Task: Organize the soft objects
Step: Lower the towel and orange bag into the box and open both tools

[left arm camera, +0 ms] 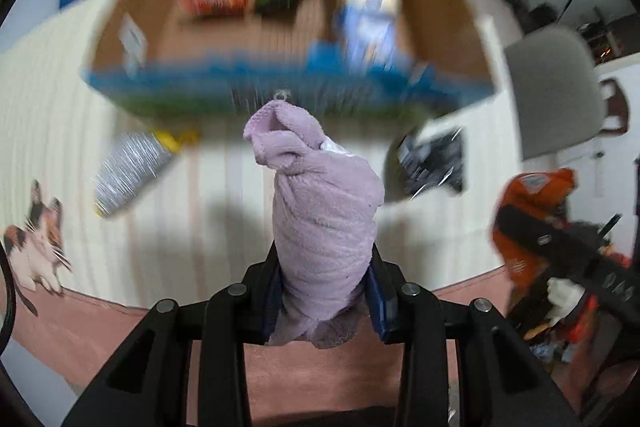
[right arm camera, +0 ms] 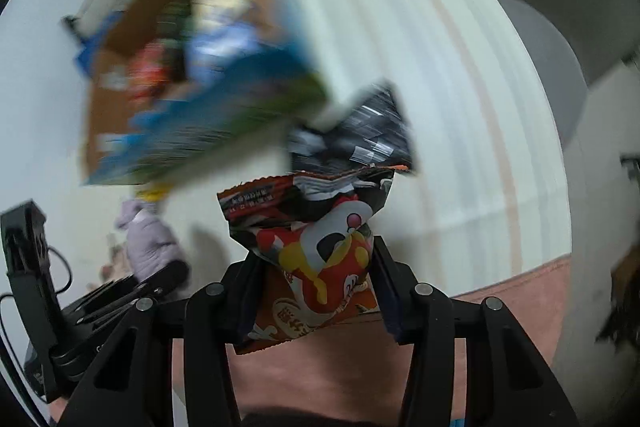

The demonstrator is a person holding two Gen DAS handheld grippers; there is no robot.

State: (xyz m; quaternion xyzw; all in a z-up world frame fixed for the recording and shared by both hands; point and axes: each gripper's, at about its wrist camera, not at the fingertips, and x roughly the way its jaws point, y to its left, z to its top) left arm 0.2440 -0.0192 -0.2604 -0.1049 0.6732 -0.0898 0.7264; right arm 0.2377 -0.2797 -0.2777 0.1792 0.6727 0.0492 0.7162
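My left gripper [left arm camera: 326, 291] is shut on a rolled lilac towel [left arm camera: 324, 223] and holds it upright above the white table; the towel also shows in the right wrist view [right arm camera: 150, 241]. My right gripper [right arm camera: 318, 287] is shut on an orange and red snack bag [right arm camera: 316, 259], seen at the right of the left wrist view [left arm camera: 532, 223]. An open cardboard box [left arm camera: 436, 7] with a blue front stands ahead, blurred, holding several packets. It also shows in the right wrist view [right arm camera: 132, 23].
A silver packet [left arm camera: 128, 171] and a black packet [left arm camera: 432, 163] lie on the white ribbed table [left arm camera: 52, 107] before the box. A cat sticker [left arm camera: 36, 243] is at the left edge. A grey chair [left arm camera: 556, 87] stands right. Pink floor lies below.
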